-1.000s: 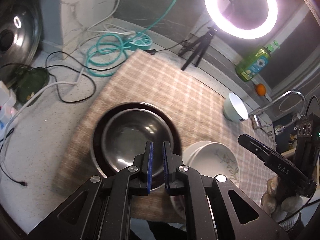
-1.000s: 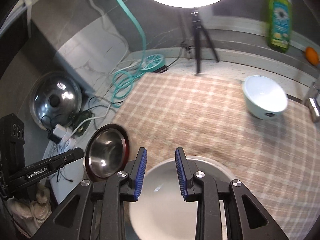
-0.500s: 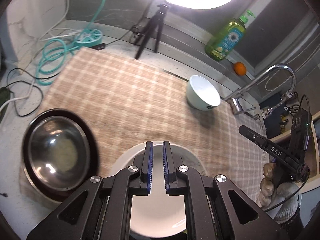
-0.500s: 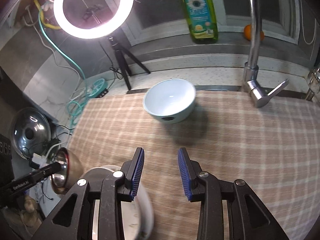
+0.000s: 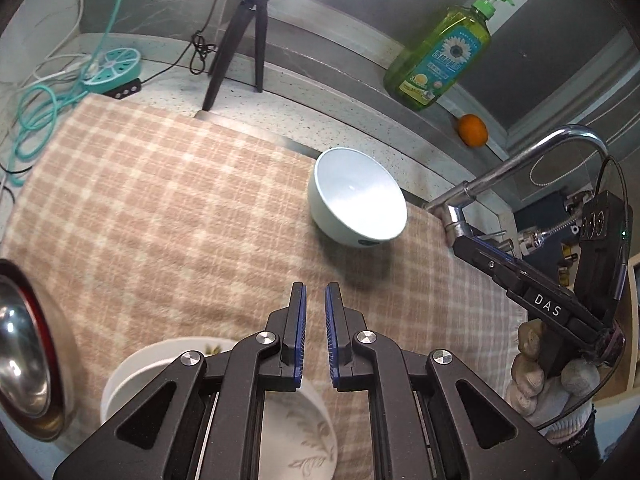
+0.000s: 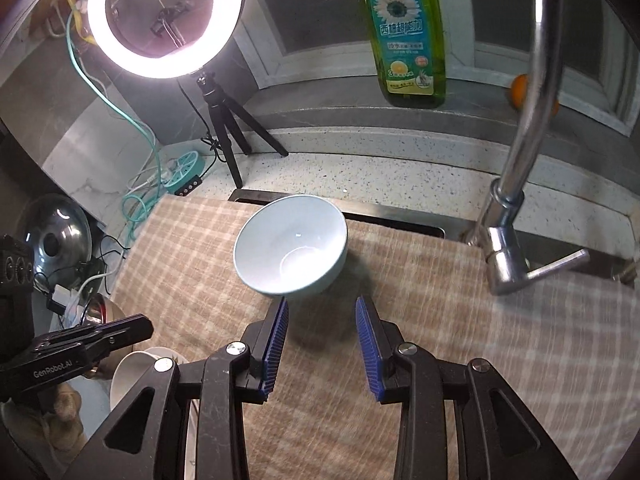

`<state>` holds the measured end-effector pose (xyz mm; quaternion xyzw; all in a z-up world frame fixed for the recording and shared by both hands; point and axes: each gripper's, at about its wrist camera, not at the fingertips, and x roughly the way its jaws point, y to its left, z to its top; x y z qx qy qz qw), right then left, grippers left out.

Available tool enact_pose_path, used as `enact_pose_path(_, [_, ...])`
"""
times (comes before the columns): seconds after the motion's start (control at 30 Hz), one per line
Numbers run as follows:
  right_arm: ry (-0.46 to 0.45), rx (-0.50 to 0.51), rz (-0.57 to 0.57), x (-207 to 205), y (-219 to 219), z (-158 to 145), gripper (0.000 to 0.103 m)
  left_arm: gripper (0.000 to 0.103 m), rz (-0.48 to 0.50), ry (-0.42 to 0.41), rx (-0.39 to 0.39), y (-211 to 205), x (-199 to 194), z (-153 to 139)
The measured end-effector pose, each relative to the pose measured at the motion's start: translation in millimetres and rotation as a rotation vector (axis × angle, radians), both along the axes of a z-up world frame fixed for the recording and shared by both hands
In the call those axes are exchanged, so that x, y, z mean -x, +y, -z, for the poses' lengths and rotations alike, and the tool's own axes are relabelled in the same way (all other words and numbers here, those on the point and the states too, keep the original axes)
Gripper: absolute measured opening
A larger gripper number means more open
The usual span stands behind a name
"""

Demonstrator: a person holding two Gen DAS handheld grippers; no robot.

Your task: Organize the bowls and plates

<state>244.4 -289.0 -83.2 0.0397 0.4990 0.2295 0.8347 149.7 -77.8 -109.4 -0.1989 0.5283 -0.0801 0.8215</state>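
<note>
A pale blue bowl (image 5: 356,196) lies tilted on the checked cloth (image 5: 160,200), also in the right wrist view (image 6: 290,250). My right gripper (image 6: 322,308) is open and empty, its fingers just short of the bowl's near side. My left gripper (image 5: 316,300) is nearly shut with a narrow gap and holds nothing, above the cloth. A white stack of floral plates (image 5: 304,436) lies under the left gripper, also in the right wrist view (image 6: 136,368). A steel bowl with a red rim (image 5: 24,352) sits at the left edge.
A chrome faucet (image 6: 520,160) stands at the right behind the cloth. A ring light on a tripod (image 6: 224,120), a green soap bottle (image 6: 408,32), an orange (image 5: 473,130), a teal cable reel (image 5: 114,68) and a steel pot lid (image 6: 56,236) line the counter.
Both grippers swung right, away from the steel bowl and plates, towards the pale blue bowl. The right gripper opened wider and came close to the bowl.
</note>
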Motion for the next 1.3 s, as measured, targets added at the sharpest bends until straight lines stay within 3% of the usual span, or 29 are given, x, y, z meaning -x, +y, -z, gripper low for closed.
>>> enact_pose_path(0.5, [0.106,-0.045,-0.031,-64.0,1.1,25.8,0.032,0.008,-0.047,0.068,0.029,-12.6,-65.5,17.4])
enact_pose_path(0.73, [0.220,-0.108,0.002,-95.6,-0.3,48.9,0.032,0.008,-0.062,0.099,0.030,-13.9,-90.7,26.9])
enact_pose_path(0.93, [0.239,-0.106,-0.001,-106.4,5.4,56.7,0.031,0.008,-0.056,0.115,0.011,-15.2,-103.9,33.4])
enact_pose_path(1.1, [0.236,-0.097,-0.016,-110.0,9.1,56.3,0.021,0.008,-0.056,0.125,0.005,-15.6,-109.1,38.6])
enact_pose_path(1.3, [0.246,-0.085,-0.019,-113.5,10.6,59.3,0.017,0.008,-0.045,0.123,-0.013,-19.2,-111.7,40.9])
